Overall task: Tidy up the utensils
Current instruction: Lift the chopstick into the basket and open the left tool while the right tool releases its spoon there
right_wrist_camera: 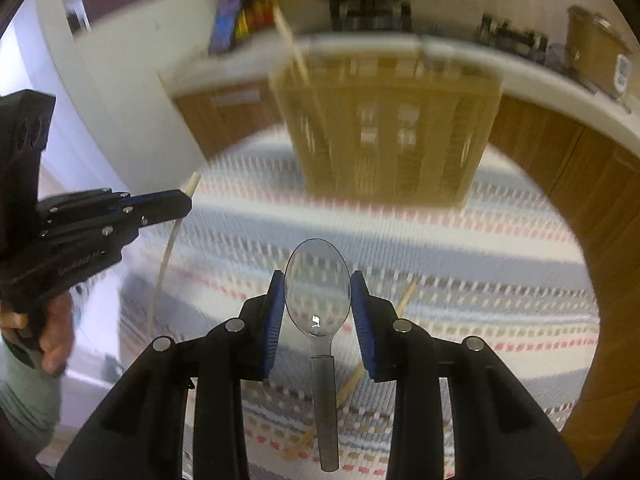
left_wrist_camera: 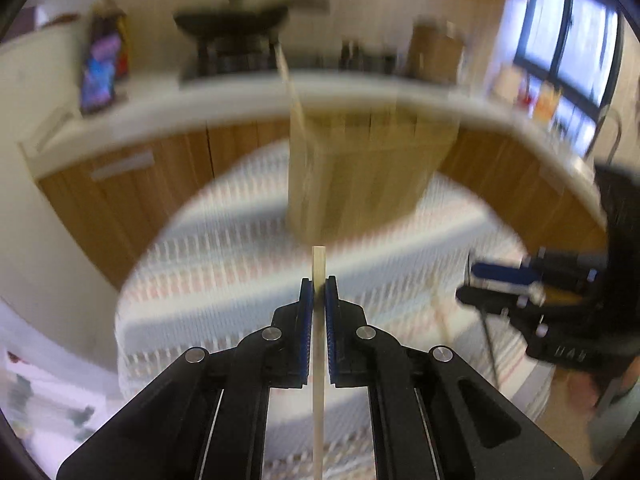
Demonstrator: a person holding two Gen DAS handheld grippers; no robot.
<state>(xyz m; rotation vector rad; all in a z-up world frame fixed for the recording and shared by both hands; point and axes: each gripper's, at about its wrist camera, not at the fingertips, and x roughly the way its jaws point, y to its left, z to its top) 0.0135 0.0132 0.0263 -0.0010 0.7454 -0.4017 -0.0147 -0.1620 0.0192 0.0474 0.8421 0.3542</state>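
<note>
A pale, slim wooden chopstick (left_wrist_camera: 319, 320) runs straight up the lower middle of the left wrist view, pinched between the blue pads of the left gripper (left_wrist_camera: 319, 292), whose jaws are closed tight on it with its squared tip showing just above them. In the right wrist view a clear plastic spoon (right_wrist_camera: 318, 292) sits in the lower centre, its bowl held at its edges between the blue pads of the right gripper (right_wrist_camera: 318, 300), its frosted handle pointing down toward the bottom of the frame. Beyond both tools, in the upper middle of each view, stands the tan wooden utensil holder with slatted compartments (right_wrist_camera: 388, 128); it is blurred, but one more pale chopstick (right_wrist_camera: 292, 46) appears to lean out of its left end toward the upper left. The holder rests on a round table under a striped woven cloth (left_wrist_camera: 224, 264) in grey, white and pink. Another wooden chopstick (right_wrist_camera: 352, 384) lies loose on the cloth, partly hidden behind the spoon's handle at lower centre of the right view. My reading is that the job is partway along: at least one piece seems stowed, two are lifted and on their way to the holder, and one or more are left on the table to collect. Behind the table, a kitchen counter with wood-fronted cabinets (left_wrist_camera: 132, 176) curves across the upper frame, with a dark pan (left_wrist_camera: 236, 20) on a stove at upper centre.
</note>
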